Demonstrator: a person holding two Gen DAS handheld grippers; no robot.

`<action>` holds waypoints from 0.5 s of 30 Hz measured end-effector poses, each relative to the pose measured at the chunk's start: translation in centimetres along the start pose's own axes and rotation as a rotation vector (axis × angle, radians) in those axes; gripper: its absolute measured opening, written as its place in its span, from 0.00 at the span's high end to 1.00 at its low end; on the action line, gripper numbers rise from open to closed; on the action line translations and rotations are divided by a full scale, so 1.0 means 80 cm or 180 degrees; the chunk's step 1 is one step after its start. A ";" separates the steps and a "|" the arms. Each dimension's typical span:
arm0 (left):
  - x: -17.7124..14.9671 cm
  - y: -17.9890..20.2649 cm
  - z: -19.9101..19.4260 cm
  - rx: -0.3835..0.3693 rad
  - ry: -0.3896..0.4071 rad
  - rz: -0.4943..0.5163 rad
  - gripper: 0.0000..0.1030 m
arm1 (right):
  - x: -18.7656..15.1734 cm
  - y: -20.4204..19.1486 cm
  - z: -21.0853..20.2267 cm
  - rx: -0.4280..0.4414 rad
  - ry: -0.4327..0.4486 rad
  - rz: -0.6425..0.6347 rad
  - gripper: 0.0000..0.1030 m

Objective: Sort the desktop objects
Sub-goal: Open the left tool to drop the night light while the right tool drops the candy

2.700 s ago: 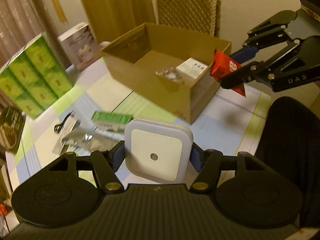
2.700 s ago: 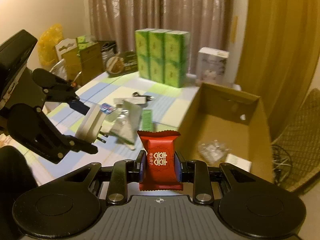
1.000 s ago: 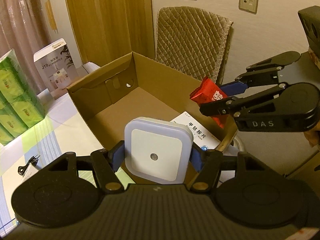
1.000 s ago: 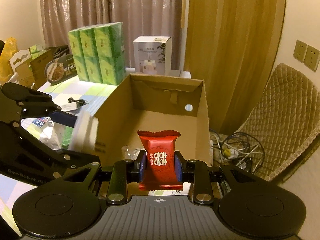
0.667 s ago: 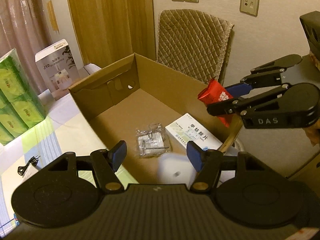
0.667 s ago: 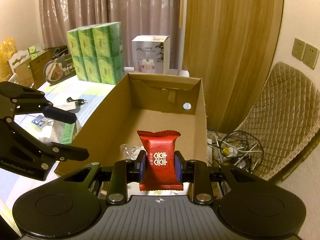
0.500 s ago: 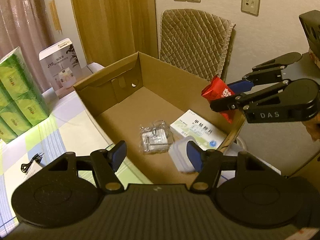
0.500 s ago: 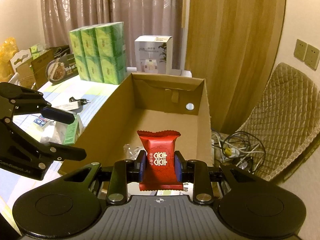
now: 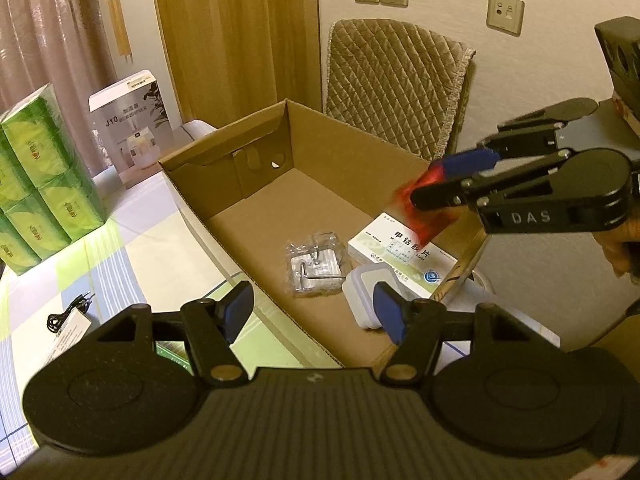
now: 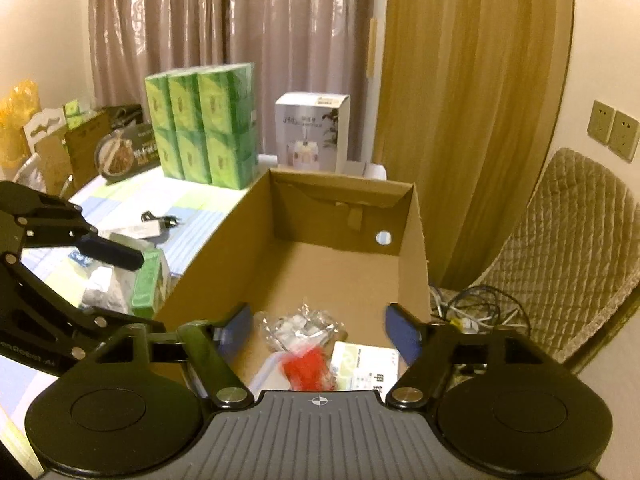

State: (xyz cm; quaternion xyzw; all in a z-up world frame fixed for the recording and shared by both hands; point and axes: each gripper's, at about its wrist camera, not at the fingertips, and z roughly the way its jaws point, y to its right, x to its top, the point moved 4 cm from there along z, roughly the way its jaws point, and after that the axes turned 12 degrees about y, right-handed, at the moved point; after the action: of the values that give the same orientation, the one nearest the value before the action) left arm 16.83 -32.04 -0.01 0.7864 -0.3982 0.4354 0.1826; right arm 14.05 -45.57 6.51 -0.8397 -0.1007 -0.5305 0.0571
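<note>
An open cardboard box (image 9: 352, 152) (image 10: 340, 208) stands on the table. My right gripper (image 10: 320, 330) (image 9: 448, 180) hovers over its near end with its jaws opening. A red snack packet (image 10: 308, 366) (image 9: 426, 208), blurred, is dropping clear of the pads into the box. My left gripper (image 9: 314, 312) (image 10: 128, 290) is open with nothing between its fingers, above the box's near left rim. A white square night light (image 9: 368, 294) lies on the box floor beside a white medicine box (image 9: 404, 252) (image 10: 366, 364) and a clear bag of hardware (image 9: 316, 266) (image 10: 300, 326).
Green tissue packs (image 9: 36, 176) (image 10: 204, 128) and a white humidifier carton (image 9: 132, 128) (image 10: 312, 132) stand on the table behind the box. A black cable (image 9: 68, 312), a small green box (image 10: 146, 284) and foil pouches lie left of it. A quilted chair (image 9: 396, 84) stands beyond.
My left gripper let go of the night light, which now lies in the box. My right gripper has just opened, and the red packet has slipped down out of its pads.
</note>
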 end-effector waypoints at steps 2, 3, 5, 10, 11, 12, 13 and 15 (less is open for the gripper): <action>-0.001 -0.001 -0.001 0.0000 -0.0005 -0.0005 0.40 | -0.001 -0.001 0.000 0.0008 -0.0018 -0.0009 0.31; -0.002 -0.001 -0.001 0.0001 -0.0008 -0.0009 0.40 | -0.002 -0.001 0.000 0.0008 -0.0029 -0.0014 0.31; -0.004 -0.003 -0.003 0.0008 -0.0013 -0.0013 0.40 | -0.004 -0.001 -0.001 0.0008 -0.0047 0.0000 0.31; -0.009 -0.008 -0.008 0.0022 -0.0023 -0.0067 0.40 | -0.006 -0.003 -0.004 0.0001 -0.0074 0.0000 0.31; -0.010 -0.009 -0.009 0.0024 -0.0023 -0.0083 0.40 | -0.006 -0.004 -0.004 0.0011 -0.0078 -0.0003 0.31; -0.011 -0.010 -0.011 0.0029 -0.0020 -0.0105 0.40 | -0.006 -0.006 -0.005 0.0014 -0.0078 -0.0006 0.31; -0.012 -0.012 -0.012 0.0033 -0.0020 -0.0125 0.40 | -0.006 -0.008 -0.006 0.0017 -0.0077 -0.0010 0.31; -0.015 -0.014 -0.016 0.0042 -0.0023 -0.0160 0.40 | -0.005 -0.011 -0.008 0.0036 -0.0078 -0.0024 0.31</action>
State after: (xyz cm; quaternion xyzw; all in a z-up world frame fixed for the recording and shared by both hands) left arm 16.69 -29.96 -0.20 0.7990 -0.3762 0.4304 0.1869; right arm 13.09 -44.88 6.41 -0.8454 -0.1075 -0.5198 0.0587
